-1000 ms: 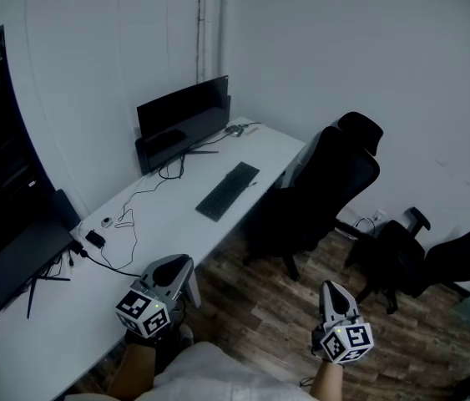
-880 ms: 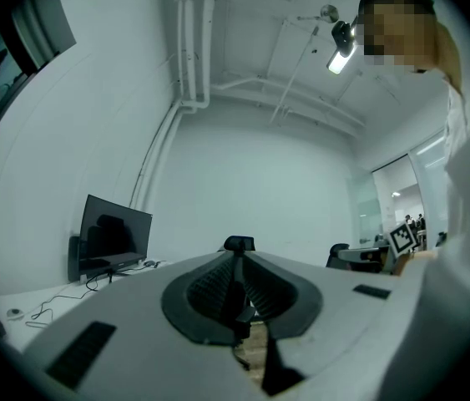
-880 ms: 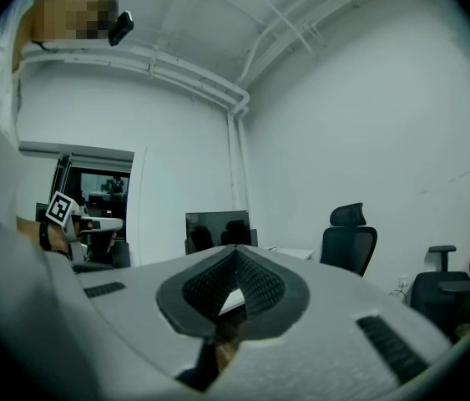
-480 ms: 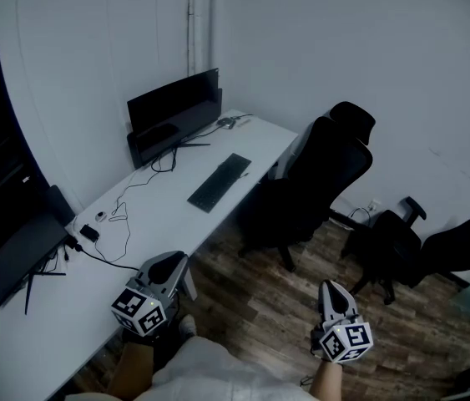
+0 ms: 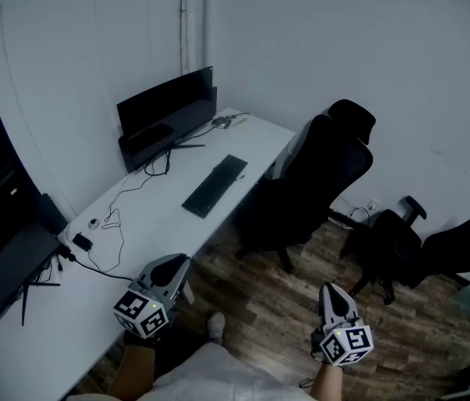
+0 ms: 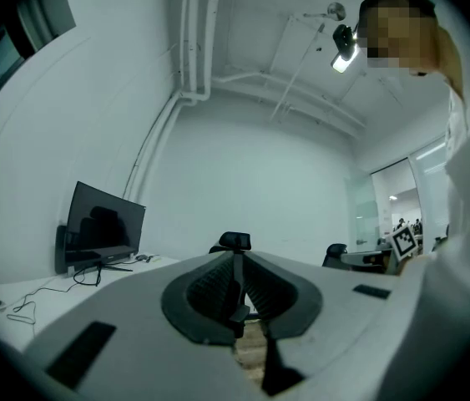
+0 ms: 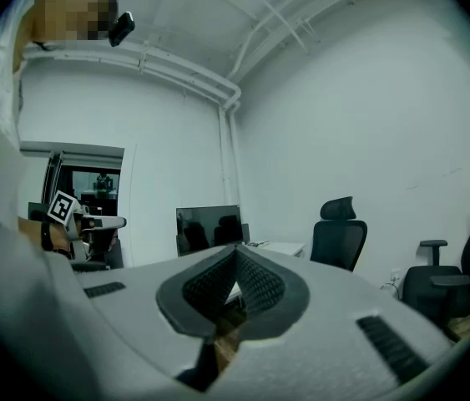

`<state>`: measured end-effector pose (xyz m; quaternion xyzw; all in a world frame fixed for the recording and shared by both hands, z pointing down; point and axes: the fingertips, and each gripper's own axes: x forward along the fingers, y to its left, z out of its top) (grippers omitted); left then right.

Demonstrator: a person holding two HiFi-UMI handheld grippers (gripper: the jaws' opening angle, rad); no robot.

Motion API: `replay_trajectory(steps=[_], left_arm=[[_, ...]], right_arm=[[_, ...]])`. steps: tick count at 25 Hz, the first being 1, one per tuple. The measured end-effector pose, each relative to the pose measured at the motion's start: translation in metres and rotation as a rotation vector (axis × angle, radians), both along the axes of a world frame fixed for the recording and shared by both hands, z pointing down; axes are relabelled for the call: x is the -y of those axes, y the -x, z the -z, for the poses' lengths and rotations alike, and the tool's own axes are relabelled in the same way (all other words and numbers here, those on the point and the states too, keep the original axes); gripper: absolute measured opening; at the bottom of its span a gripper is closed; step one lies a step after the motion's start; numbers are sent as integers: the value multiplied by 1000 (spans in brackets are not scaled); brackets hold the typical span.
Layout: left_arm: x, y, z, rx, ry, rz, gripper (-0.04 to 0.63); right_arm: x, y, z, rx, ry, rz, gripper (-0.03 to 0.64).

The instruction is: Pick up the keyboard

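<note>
Near the desk edge (image 5: 218, 220) lies the keyboard (image 5: 214, 185), far from left tongs (image 5: 186, 281) and right tongs (image 5: 332, 291), both clenched empty.

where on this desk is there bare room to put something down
Bare desk lies between the keyboard and the far end by the office chair, and on the near stretch this side of the black adapter. It is crowded left of the keyboard, where loose cables run from the monitor toward that adapter.
</note>
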<state>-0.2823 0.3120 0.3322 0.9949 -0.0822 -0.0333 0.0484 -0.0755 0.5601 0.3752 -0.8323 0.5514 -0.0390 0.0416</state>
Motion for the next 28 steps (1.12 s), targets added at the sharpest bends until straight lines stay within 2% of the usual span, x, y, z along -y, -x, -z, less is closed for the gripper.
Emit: replay_trajectory(steps=[10, 18, 28], left_arm=[[79, -75, -1, 10, 17, -15, 34], [166, -126, -6, 24, 35, -7, 34], [267, -172, -21, 6, 60, 1, 34]], right_arm=[[72, -66, 1, -9, 24, -16, 3], [162, -127, 1, 0, 49, -10, 3], [285, -171, -1, -9, 74, 60, 3]])
